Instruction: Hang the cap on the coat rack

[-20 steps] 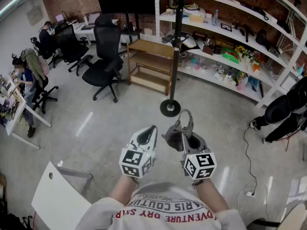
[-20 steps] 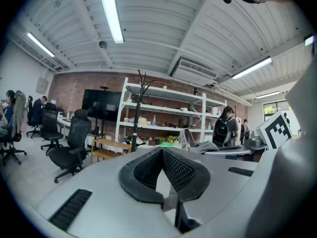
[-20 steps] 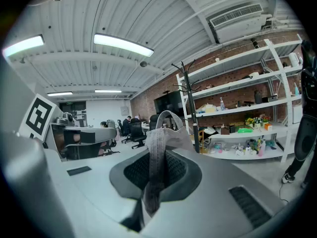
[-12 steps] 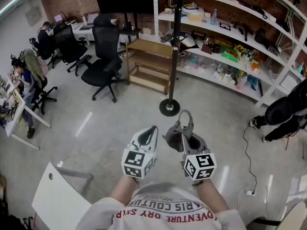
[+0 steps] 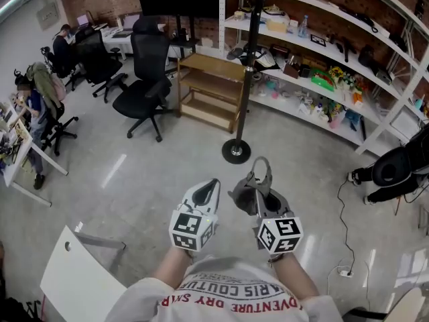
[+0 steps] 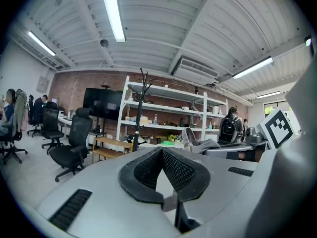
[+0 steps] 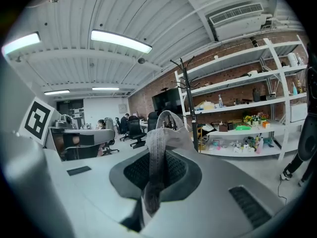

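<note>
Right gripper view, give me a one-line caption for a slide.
Right hand-held gripper shut on a grey cap, facing the coat rack beside the shelves.

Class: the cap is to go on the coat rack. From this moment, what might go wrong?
1. The jaws of the right gripper pinch only a thin fold of the cap, so it may slip out on the way.
2. The coat rack stands on a small round base; a push while hooking the cap might rock it.
</note>
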